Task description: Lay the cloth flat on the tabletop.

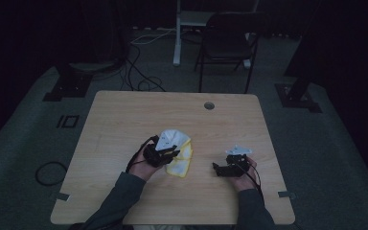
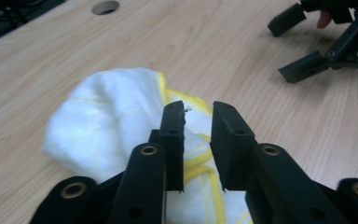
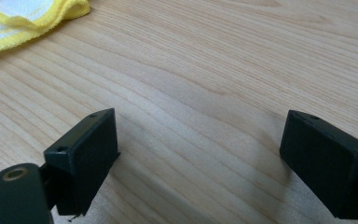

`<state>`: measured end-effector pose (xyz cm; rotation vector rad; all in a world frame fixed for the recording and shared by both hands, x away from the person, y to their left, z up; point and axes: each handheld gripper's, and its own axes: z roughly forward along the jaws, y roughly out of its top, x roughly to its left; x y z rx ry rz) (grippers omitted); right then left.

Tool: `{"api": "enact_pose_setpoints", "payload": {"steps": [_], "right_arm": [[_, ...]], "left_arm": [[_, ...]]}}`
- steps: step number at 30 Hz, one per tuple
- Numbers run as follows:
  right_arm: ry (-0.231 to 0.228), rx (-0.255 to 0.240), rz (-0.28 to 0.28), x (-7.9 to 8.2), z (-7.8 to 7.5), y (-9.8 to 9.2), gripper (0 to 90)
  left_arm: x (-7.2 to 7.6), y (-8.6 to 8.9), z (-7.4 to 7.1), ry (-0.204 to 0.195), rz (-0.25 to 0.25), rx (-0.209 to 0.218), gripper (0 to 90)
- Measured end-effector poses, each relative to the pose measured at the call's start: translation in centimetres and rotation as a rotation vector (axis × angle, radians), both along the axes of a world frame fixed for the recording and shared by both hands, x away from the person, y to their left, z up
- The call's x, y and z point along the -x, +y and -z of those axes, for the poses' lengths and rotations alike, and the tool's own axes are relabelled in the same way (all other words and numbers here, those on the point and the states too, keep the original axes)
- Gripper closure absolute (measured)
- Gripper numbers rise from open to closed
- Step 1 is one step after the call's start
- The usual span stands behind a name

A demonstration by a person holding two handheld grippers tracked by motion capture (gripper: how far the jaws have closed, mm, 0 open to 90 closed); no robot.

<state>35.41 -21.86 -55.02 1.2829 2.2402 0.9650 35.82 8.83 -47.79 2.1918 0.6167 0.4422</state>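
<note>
Left gripper (image 2: 196,123) narrowed over cloth (image 2: 107,116), fold not pinched yet; bite past the yellow hem. Right gripper (image 3: 200,154) wide, idle beside cloth on worktop (image 3: 214,70).

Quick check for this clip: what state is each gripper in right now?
Left gripper: jaws partly closed over the white and yellow cloth, a gap between the pads; not gripping.
Right gripper: open wide over the bare table, holding nothing.
</note>
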Motion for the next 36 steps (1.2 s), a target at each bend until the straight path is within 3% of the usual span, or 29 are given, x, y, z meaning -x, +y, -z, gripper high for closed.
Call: {"api": "enact_pose_setpoints", "payload": {"steps": [9, 17, 26, 29, 30, 34, 36], "right_arm": [[0.0, 0.001, -0.001, 0.0, 0.0, 0.0, 11.1], [0.0, 0.001, -0.001, 0.0, 0.0, 0.0, 11.1], [0.0, 0.002, -0.002, 0.0, 0.0, 0.0, 11.1], [-0.001, 0.002, -0.002, 0.0, 0.0, 0.0, 11.1], [0.0, 0.002, -0.001, 0.0, 0.0, 0.0, 11.1], [0.0, 0.002, -0.001, 0.0, 0.0, 0.0, 11.1], [0.0, 0.002, -0.002, 0.0, 0.0, 0.0, 11.8]], "left_arm": [[-0.1, -1.4, 0.7, 0.014, 0.026, -0.017, 64.7], [-0.9, -1.9, 2.4, 0.024, -0.032, -0.081, 50.6], [-1.6, -1.5, 4.0, 0.046, -0.074, -0.121, 46.0], [-2.0, -1.3, 4.0, 0.063, -0.108, -0.098, 49.7], [-2.0, -1.1, 3.8, 0.068, -0.114, -0.089, 59.3], [-2.0, -0.8, 3.2, 0.078, -0.105, -0.069, 72.6], [-2.0, -0.7, 2.5, 0.077, -0.1, -0.047, 74.9]]}}
